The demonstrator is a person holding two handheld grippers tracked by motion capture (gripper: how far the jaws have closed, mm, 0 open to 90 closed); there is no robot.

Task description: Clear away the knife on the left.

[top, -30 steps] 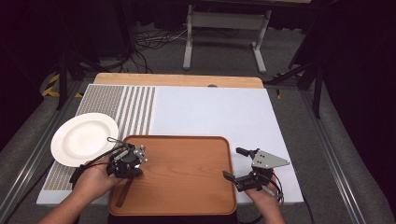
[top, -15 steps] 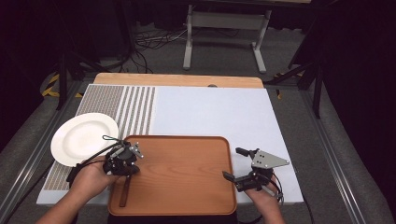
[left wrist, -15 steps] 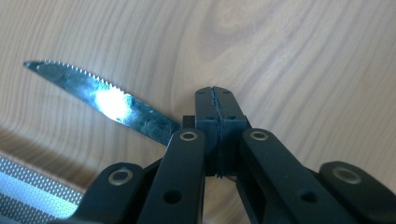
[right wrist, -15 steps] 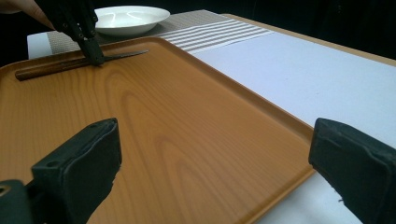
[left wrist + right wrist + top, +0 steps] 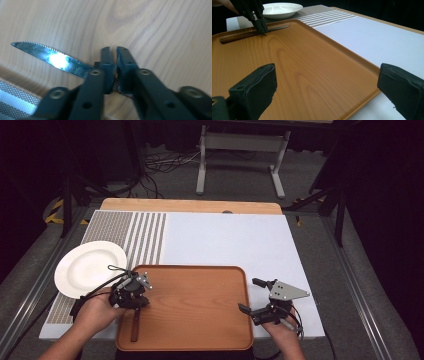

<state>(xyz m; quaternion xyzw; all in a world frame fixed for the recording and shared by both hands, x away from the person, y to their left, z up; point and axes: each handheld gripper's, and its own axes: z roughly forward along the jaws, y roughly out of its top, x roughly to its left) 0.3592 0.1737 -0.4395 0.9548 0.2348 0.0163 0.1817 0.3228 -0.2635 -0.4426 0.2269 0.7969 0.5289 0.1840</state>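
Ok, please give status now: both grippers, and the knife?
Left gripper shut on knife at tray edge. Right gripper open, holding nothing. Nothing in the way.

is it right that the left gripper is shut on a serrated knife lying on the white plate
Not the plate. The left gripper is shut on the serrated knife, but the knife lies on the wooden tray; the white plate sits apart, as the high view shows.

Beyond your table (image 5: 225,237) lies grey floor (image 5: 240,180); a pale metal stand (image 5: 240,142) sits there; black cables (image 5: 165,162) trail beside it; surroundings stay dark.
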